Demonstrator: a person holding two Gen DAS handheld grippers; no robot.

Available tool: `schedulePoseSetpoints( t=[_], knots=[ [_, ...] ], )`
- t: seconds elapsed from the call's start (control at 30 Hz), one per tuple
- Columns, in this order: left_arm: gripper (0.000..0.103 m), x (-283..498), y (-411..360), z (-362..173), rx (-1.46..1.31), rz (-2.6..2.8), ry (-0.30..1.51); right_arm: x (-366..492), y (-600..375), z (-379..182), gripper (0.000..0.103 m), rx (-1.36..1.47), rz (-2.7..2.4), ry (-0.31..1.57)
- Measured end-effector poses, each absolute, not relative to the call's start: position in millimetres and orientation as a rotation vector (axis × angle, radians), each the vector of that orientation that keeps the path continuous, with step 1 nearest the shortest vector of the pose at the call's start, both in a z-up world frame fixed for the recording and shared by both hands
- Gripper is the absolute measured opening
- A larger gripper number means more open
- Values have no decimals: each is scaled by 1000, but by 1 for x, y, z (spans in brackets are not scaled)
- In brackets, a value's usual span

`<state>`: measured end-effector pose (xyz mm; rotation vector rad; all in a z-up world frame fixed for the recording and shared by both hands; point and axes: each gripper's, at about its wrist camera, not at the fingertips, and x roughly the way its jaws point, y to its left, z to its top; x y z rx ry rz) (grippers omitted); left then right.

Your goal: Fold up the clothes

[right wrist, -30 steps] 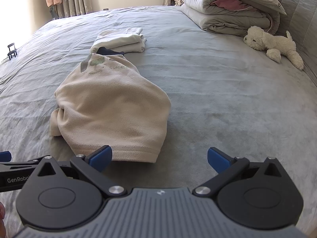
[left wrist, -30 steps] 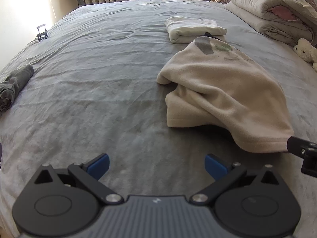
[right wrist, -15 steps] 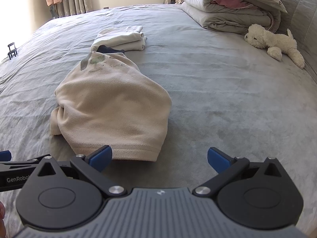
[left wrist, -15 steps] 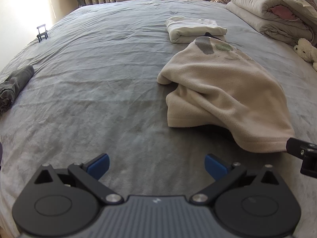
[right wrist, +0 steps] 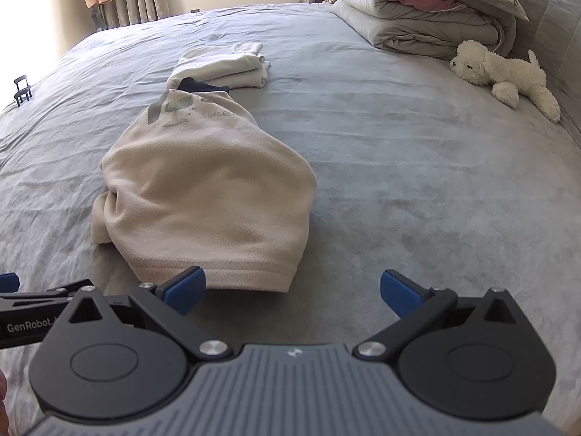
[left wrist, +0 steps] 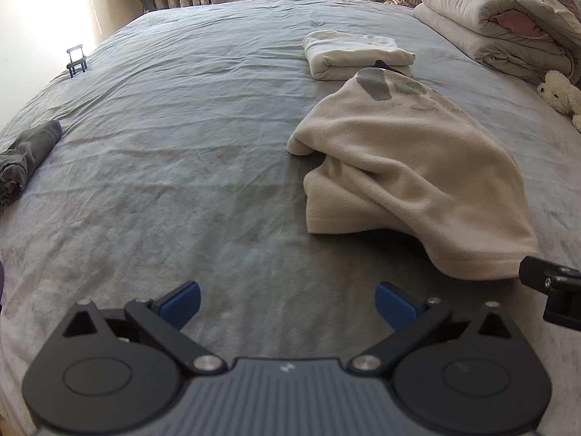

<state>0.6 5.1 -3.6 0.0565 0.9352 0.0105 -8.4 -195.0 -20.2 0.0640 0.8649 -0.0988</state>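
Note:
A beige fleece top (left wrist: 406, 174) with a grey-green print lies loosely bunched on the grey bed (left wrist: 163, 152); it also shows in the right wrist view (right wrist: 203, 196). A folded white garment (left wrist: 356, 54) lies behind it, also in the right wrist view (right wrist: 225, 67). My left gripper (left wrist: 288, 305) is open and empty, low over the bed, left of the fleece's near hem. My right gripper (right wrist: 292, 290) is open and empty, just short of the hem, its left pad (right wrist: 183, 289) in front of the hem edge.
A rolled dark grey garment (left wrist: 25, 156) lies at the bed's left edge. Folded duvets (right wrist: 421, 11) and a white plush dog (right wrist: 504, 72) sit at the far right. A small black stand (left wrist: 77, 60) is at the far left. Curtains hang behind.
Both grippers have edged slightly forward toward the fleece hem. Both stay open. The clothes have not moved.

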Motion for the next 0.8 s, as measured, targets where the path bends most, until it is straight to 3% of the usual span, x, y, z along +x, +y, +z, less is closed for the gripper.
schedulePoseSetpoints(
  t=[0.8],
  knots=[
    [102, 1, 6, -3, 57, 10, 936, -8, -195, -21, 103, 68, -89, 874]
  ],
)
